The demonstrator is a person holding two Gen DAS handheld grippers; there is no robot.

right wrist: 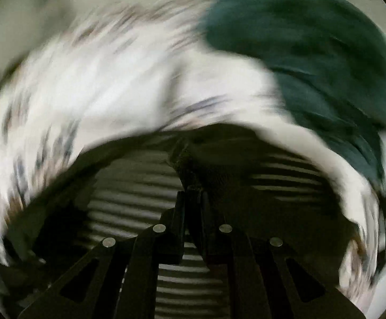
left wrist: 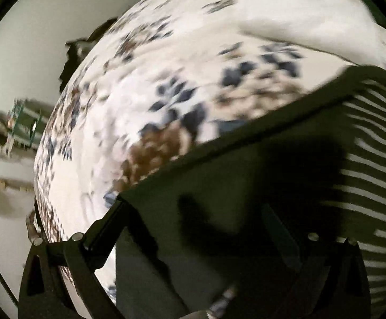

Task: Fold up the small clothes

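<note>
A dark green garment with thin white stripes (left wrist: 373, 159) hangs over my left gripper (left wrist: 198, 207). It hides the right finger and the space between the fingers. The left finger (left wrist: 105, 220) shows at the garment's hem, and the linkage stands wide apart. In the right wrist view, which is blurred by motion, my right gripper (right wrist: 191, 188) is shut. Its fingertips pinch a bunched fold of the same striped garment (right wrist: 139, 202). Both grippers are over a white cloth with a blue and brown flower print (left wrist: 145, 85).
A dark teal garment (right wrist: 312, 53) lies on the flowered cloth (right wrist: 100, 79) at the upper right. Beyond the cloth's left edge is a pale floor (left wrist: 20, 53), with a dark object (left wrist: 78, 53) and a small green-and-white piece of furniture (left wrist: 22, 127) on it.
</note>
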